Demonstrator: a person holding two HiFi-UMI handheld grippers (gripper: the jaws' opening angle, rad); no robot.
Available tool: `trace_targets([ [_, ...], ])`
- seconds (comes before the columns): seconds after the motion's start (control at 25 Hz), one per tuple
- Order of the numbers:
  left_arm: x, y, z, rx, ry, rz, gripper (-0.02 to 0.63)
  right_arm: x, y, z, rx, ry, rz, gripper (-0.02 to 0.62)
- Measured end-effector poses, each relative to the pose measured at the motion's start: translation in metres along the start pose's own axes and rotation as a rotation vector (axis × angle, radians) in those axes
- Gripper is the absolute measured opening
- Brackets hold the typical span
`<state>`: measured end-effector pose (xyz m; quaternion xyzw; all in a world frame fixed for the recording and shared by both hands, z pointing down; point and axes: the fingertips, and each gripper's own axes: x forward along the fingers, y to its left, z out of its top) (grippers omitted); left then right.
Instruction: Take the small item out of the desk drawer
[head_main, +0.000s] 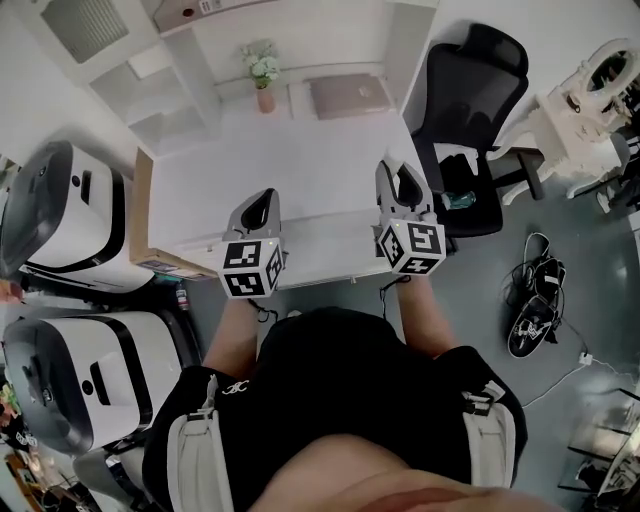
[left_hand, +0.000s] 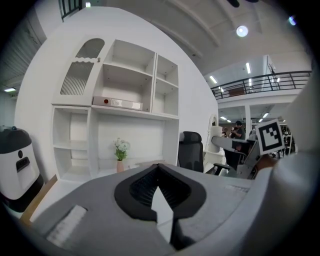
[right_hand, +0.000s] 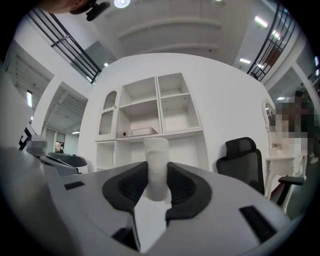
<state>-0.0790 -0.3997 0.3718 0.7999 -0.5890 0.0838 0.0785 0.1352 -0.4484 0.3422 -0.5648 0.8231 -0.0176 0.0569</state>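
Observation:
A small white cylindrical item stands upright between the dark pads of my right gripper, which is shut on it. In the head view the right gripper hovers over the right front part of the white desk. My left gripper hangs over the desk's front edge to the left. Its pads meet at the tip with nothing between them in the left gripper view. I cannot make out the drawer; the grippers and the person's arms cover the desk front.
A black office chair stands right of the desk. A flower vase and a pinkish flat pad sit at the desk's back under white shelves. White machines stand left; cables lie on the floor.

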Motion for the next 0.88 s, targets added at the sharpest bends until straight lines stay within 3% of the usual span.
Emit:
trace_targets([
  [0.88,-0.012,0.014,-0.005,-0.023,0.000,-0.007,0.014,0.003,0.024,-0.016,0.019,0.030,0.039,0.114],
])
